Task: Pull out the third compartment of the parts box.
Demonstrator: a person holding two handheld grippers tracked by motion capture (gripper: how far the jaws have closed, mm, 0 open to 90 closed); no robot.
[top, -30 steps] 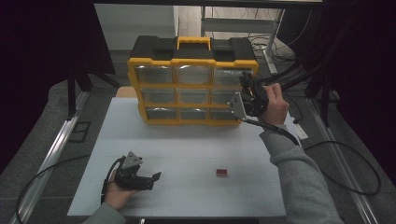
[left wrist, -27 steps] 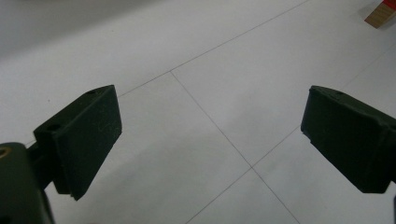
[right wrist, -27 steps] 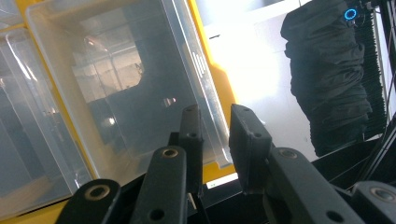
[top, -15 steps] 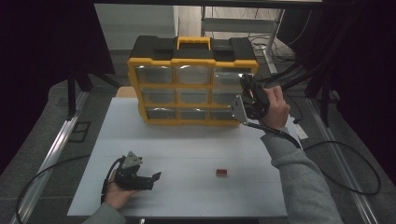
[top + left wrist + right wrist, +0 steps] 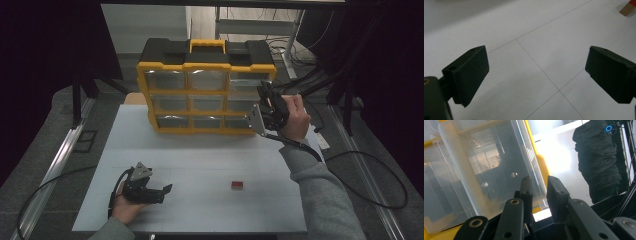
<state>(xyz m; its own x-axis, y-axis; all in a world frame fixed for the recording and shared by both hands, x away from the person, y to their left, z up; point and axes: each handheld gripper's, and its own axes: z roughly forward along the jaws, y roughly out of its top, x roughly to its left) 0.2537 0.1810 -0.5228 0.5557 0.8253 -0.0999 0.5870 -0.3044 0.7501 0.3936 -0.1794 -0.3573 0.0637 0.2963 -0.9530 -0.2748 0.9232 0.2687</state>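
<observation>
Right tool (image 5: 539, 192) pinches clear drawer (image 5: 486, 167) wall; contents unclear.

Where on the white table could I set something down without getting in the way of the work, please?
The widest bare patch lies mid-table, between the yellow organizer and the left gripper. The near strip between that gripper and the small red block is also free. The far right corner is crowded: the right gripper works at a clear drawer there.
</observation>
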